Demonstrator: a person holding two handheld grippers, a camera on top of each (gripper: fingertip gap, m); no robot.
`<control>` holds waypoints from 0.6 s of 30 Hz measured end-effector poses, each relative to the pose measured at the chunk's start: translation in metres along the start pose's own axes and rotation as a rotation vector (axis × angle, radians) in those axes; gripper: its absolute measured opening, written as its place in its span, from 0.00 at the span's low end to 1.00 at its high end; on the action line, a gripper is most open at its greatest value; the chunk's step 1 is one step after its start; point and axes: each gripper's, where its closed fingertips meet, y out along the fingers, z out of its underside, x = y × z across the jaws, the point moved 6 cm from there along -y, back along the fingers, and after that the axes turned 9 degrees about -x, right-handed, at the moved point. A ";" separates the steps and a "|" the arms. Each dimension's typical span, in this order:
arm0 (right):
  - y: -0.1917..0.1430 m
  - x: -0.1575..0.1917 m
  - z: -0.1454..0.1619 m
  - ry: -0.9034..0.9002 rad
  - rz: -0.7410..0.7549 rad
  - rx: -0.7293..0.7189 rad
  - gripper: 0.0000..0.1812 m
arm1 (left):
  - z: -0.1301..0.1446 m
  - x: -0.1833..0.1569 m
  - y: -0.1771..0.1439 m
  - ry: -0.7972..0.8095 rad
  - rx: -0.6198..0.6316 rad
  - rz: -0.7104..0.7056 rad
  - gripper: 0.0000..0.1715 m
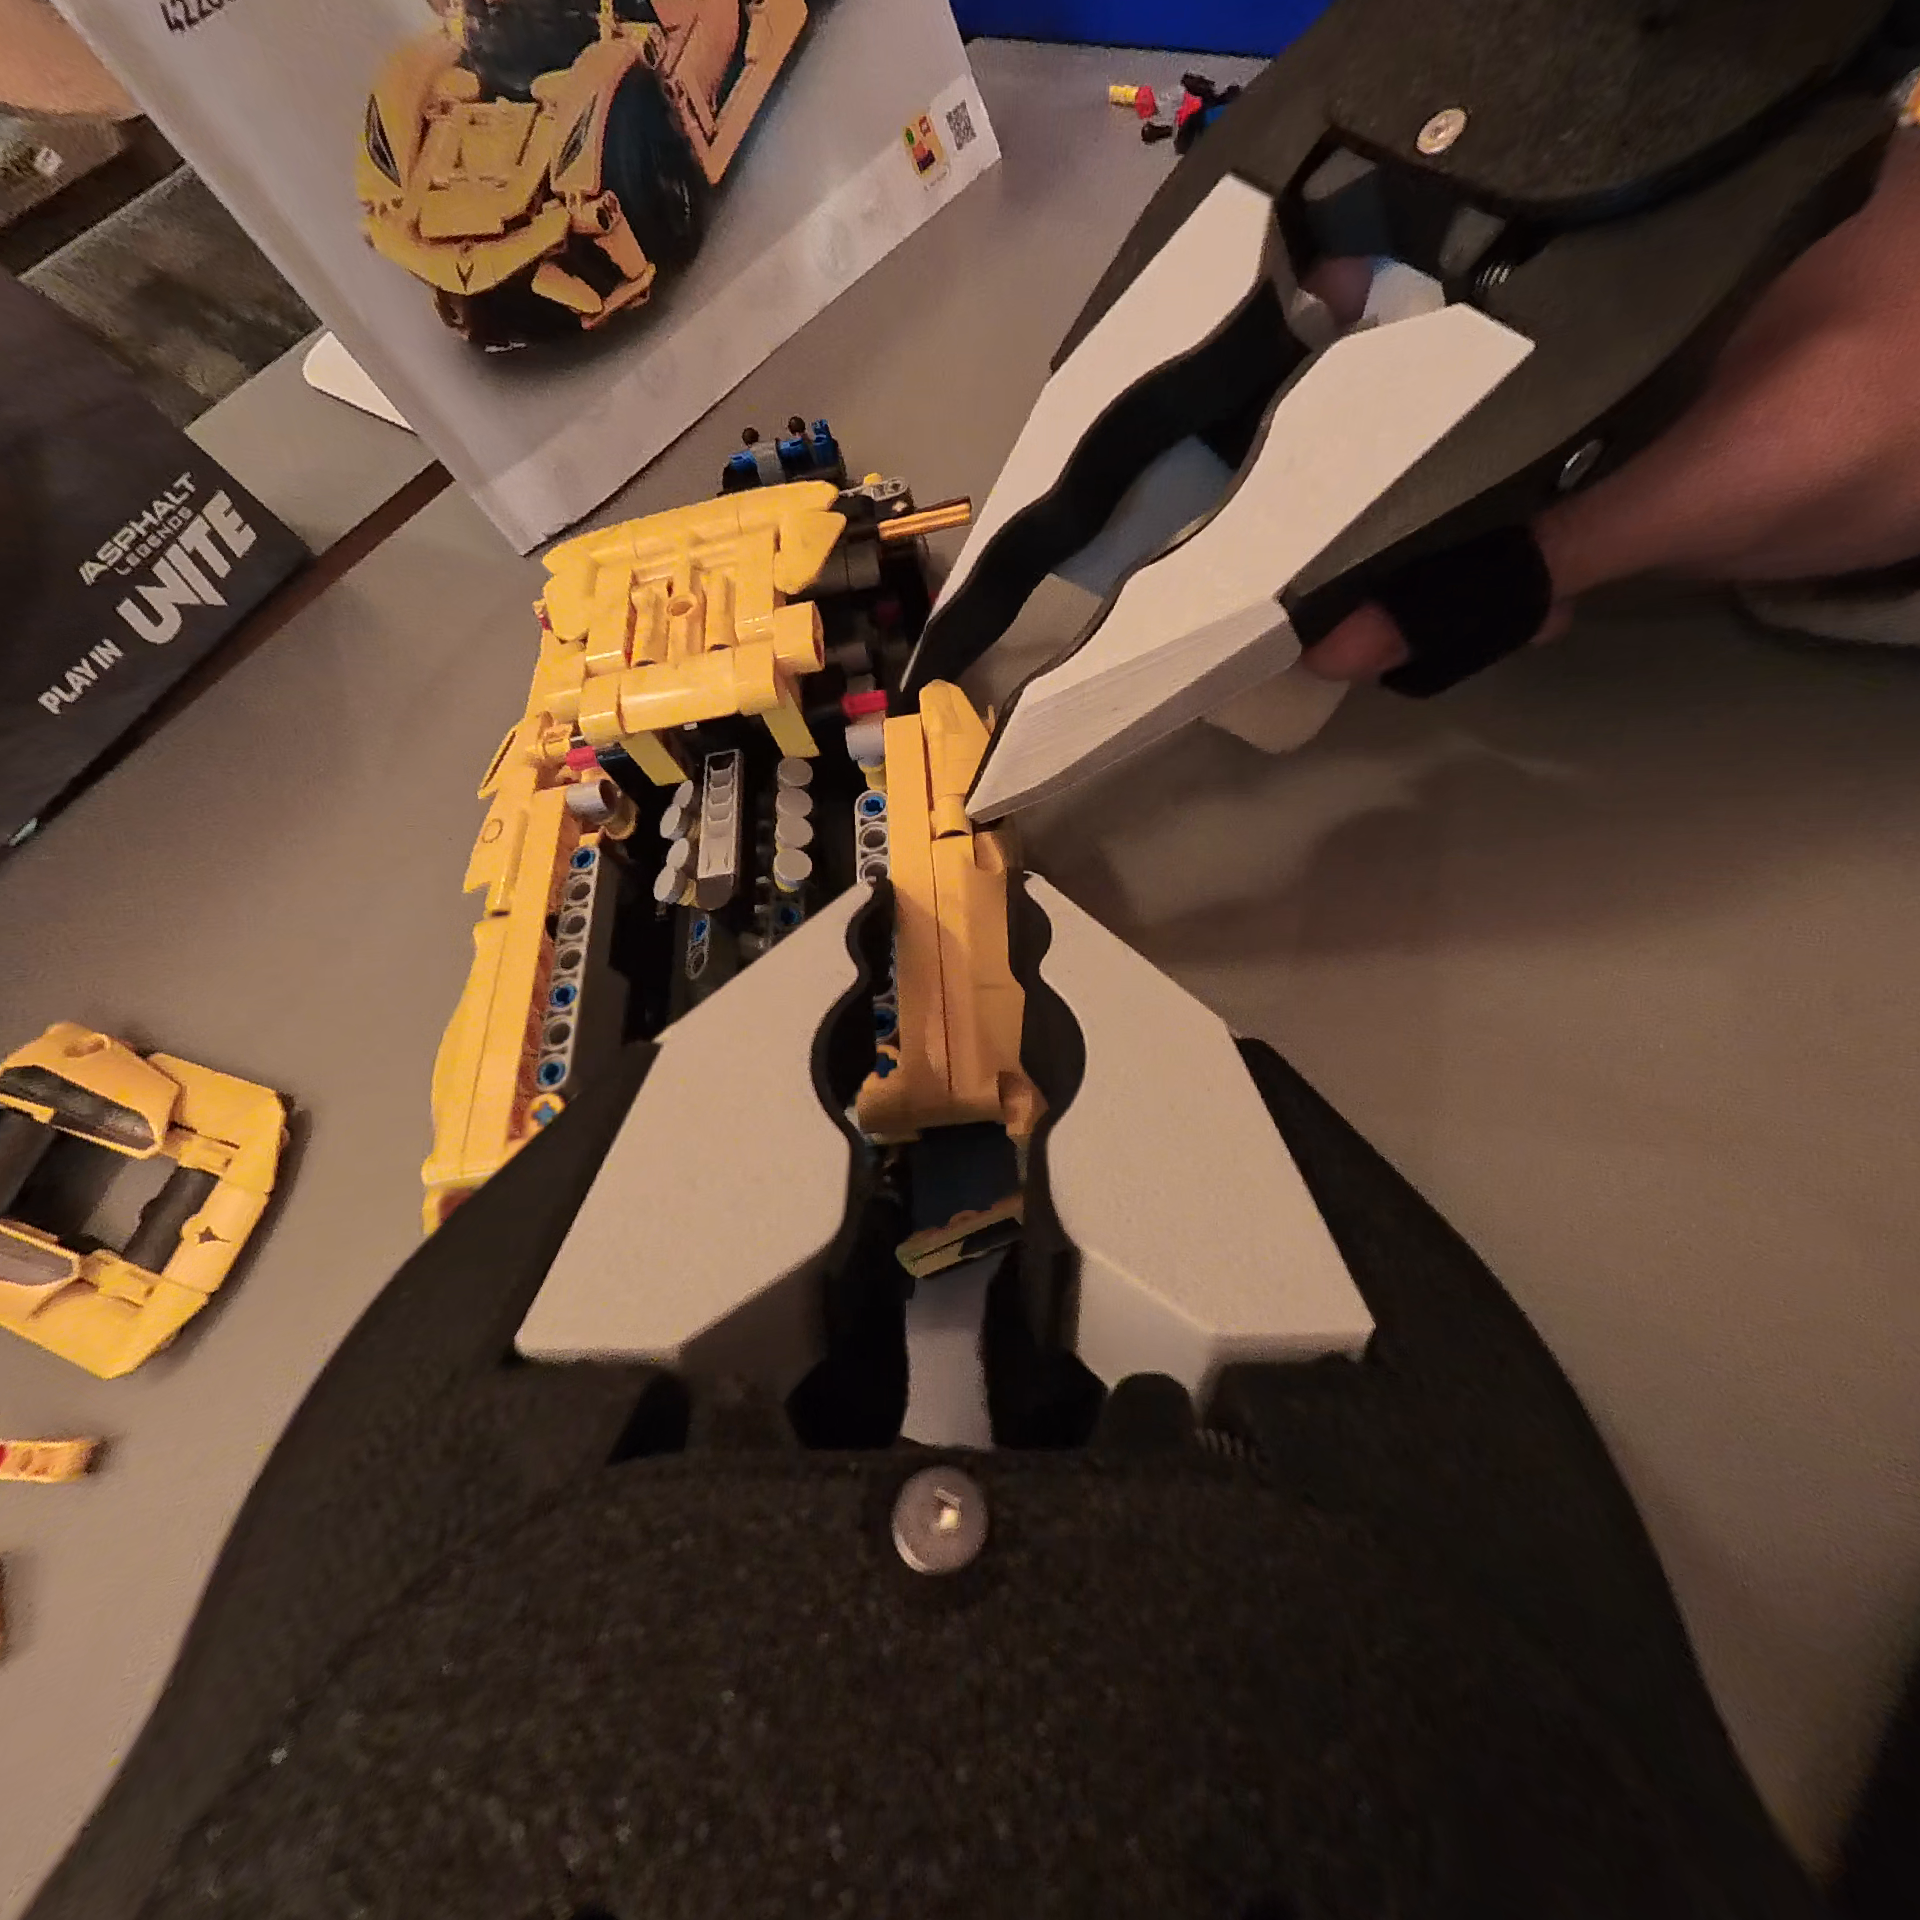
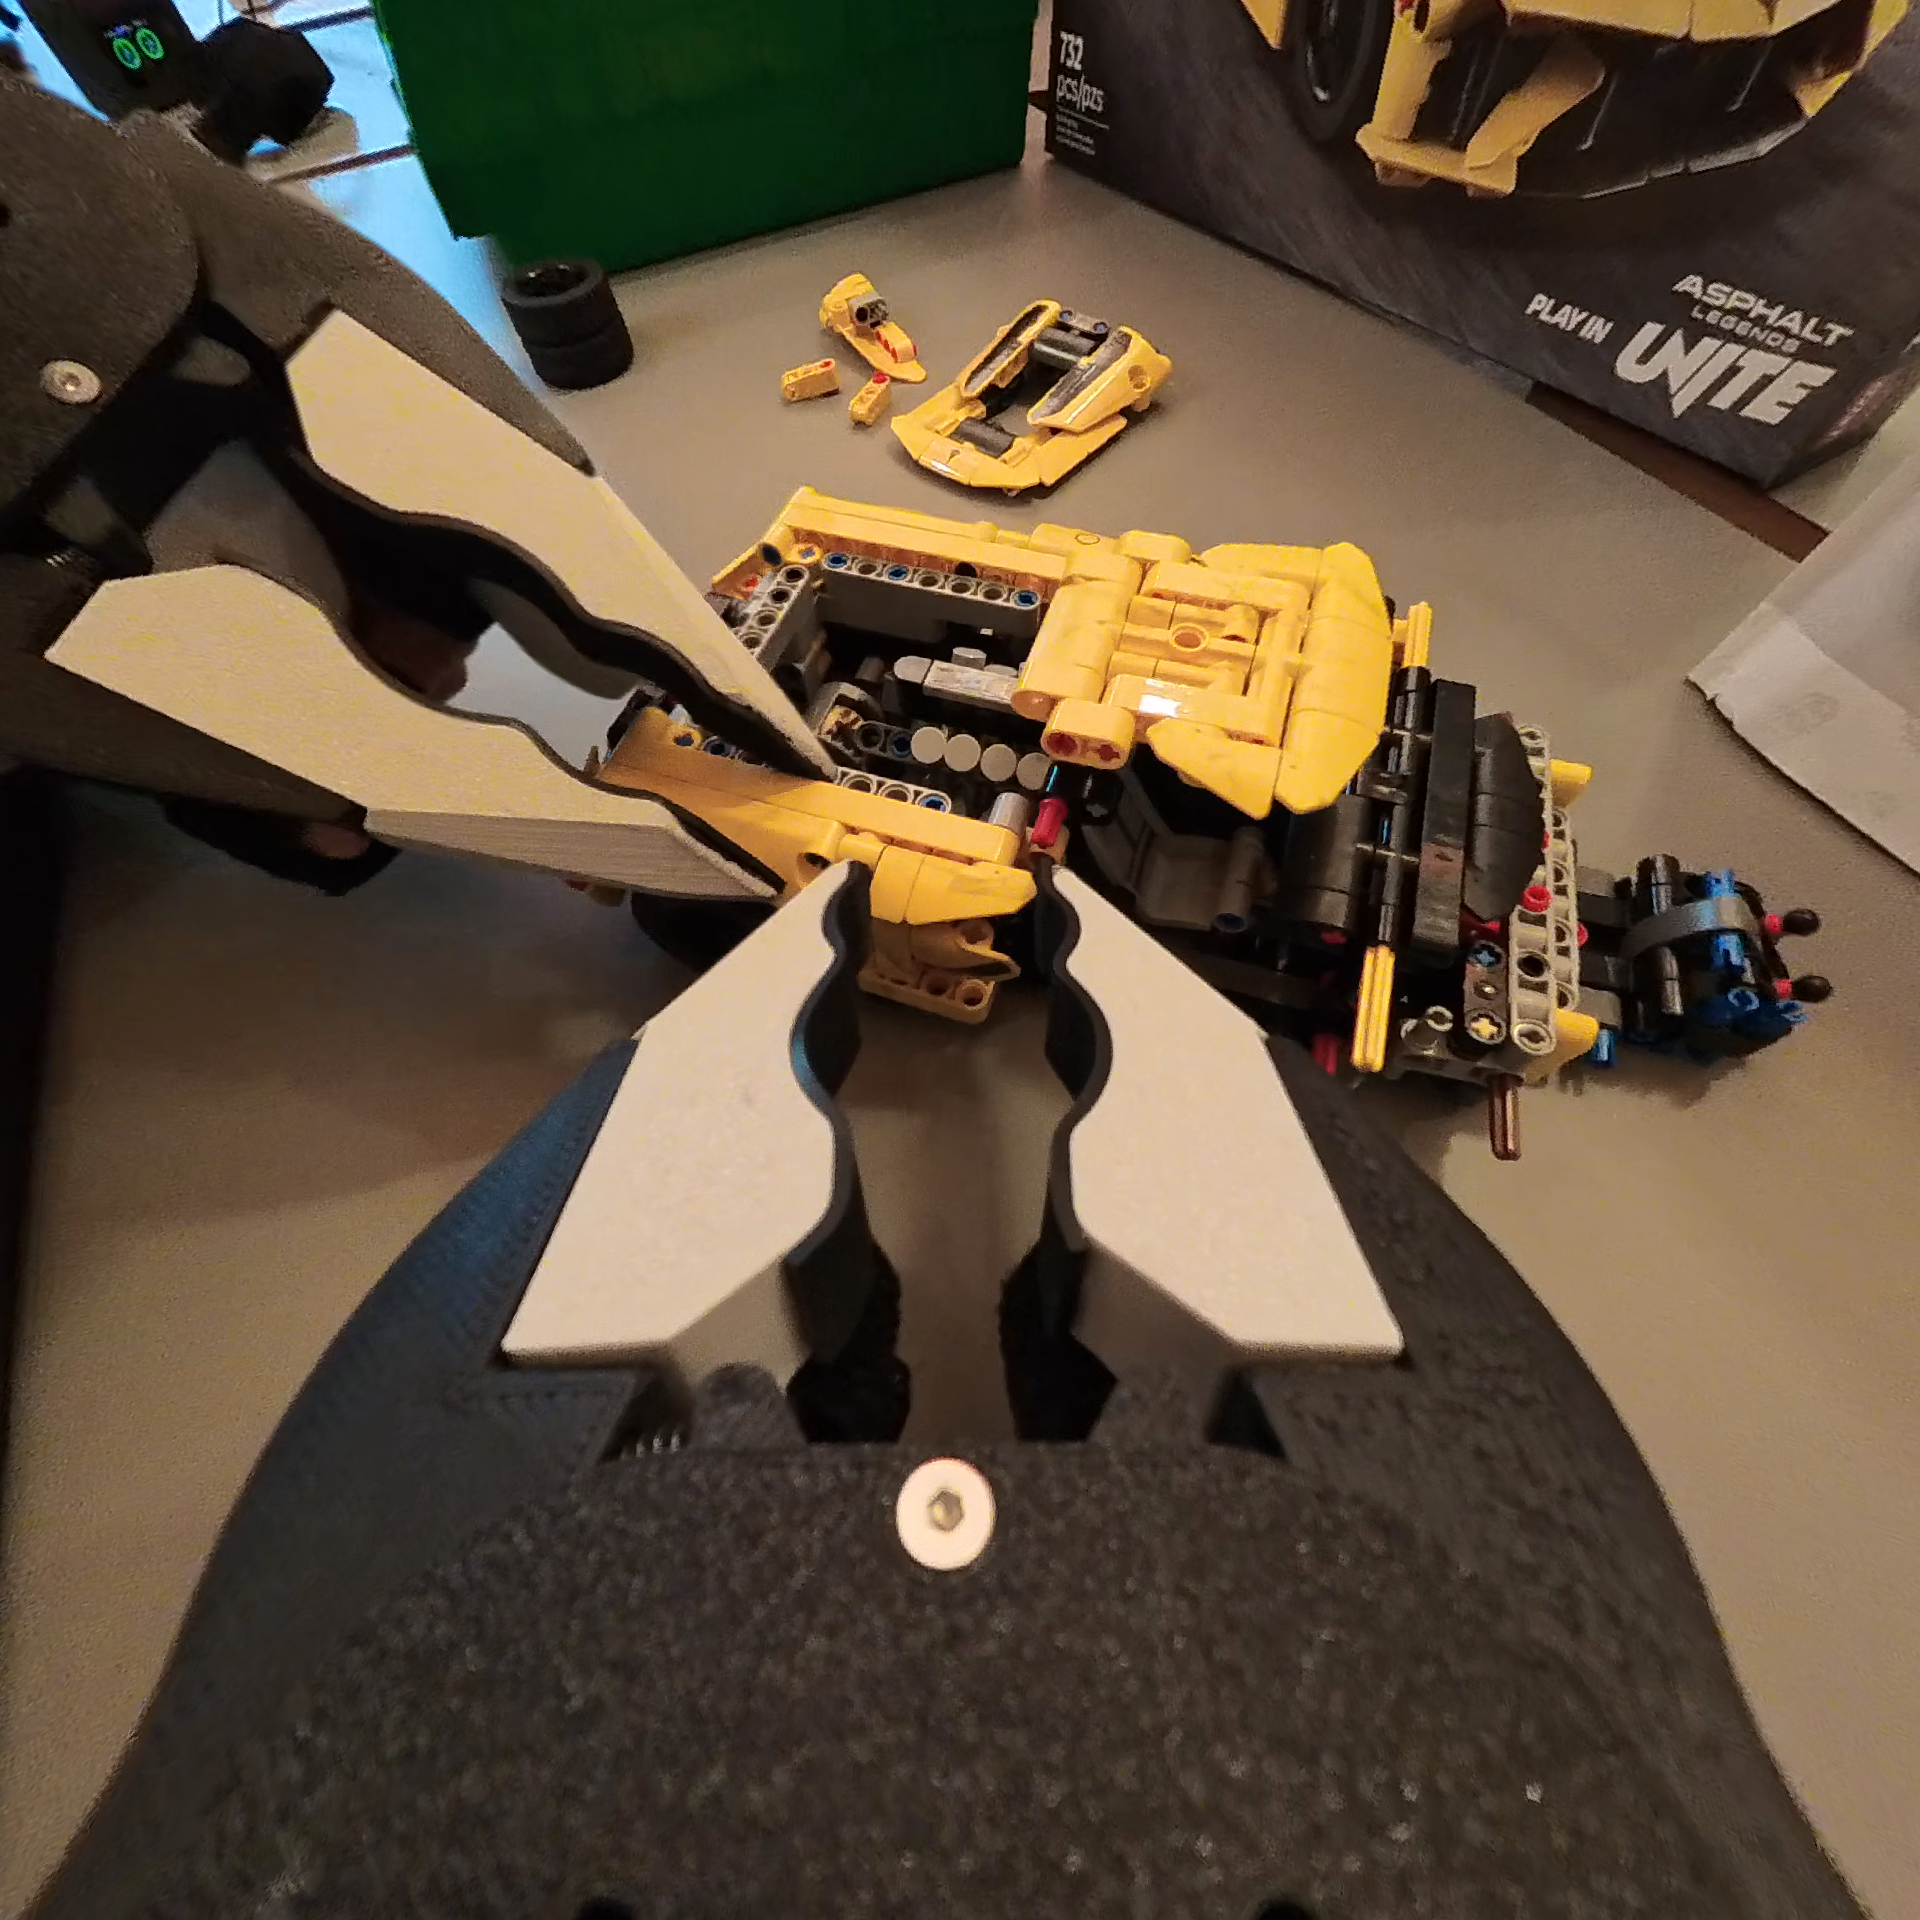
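We find the left gripper (image 1: 951,894) clenched on the yellow side panel (image 1: 951,935) of a partly built brick car (image 1: 665,644), which lies on the grey tabletop (image 1: 1455,1039). The right gripper (image 2: 951,883) grasps the same panel's forward section, fingertips (image 2: 810,904) touching it. A detached yellow roof piece (image 2: 1029,400), small loose bricks (image 2: 831,374) and the product box (image 2: 1558,260) lie nearby.

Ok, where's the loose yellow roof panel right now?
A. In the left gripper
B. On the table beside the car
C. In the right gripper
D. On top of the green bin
B: the roof panel lies flat on the table, apart from the car and both grippers.
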 end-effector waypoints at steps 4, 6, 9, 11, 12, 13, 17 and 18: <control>-0.001 0.002 0.000 0.018 0.053 0.016 0.16 | 0.003 0.001 0.000 -0.083 -0.038 -0.005 0.12; -0.002 0.002 0.000 0.025 0.073 0.023 0.16 | 0.003 0.001 0.000 -0.096 -0.043 -0.008 0.12; -0.003 0.000 0.000 0.044 0.094 0.027 0.16 | 0.003 0.002 -0.001 -0.114 -0.066 -0.012 0.10; -0.003 -0.002 0.001 0.067 0.084 0.023 0.16 | 0.003 0.003 -0.001 -0.144 -0.077 0.002 0.08; -0.003 -0.002 0.001 0.072 0.076 0.019 0.16 | 0.003 0.004 -0.002 -0.159 -0.081 0.008 0.08; -0.003 -0.002 0.001 0.071 0.071 0.020 0.16 | 0.004 0.004 -0.002 -0.165 -0.082 0.011 0.08; -0.002 -0.001 0.001 0.048 0.048 0.013 0.16 | 0.004 0.004 -0.005 -0.155 -0.094 0.017 0.08; -0.001 0.000 0.001 0.045 0.043 0.005 0.16 | 0.004 0.003 -0.005 -0.127 -0.098 0.008 0.09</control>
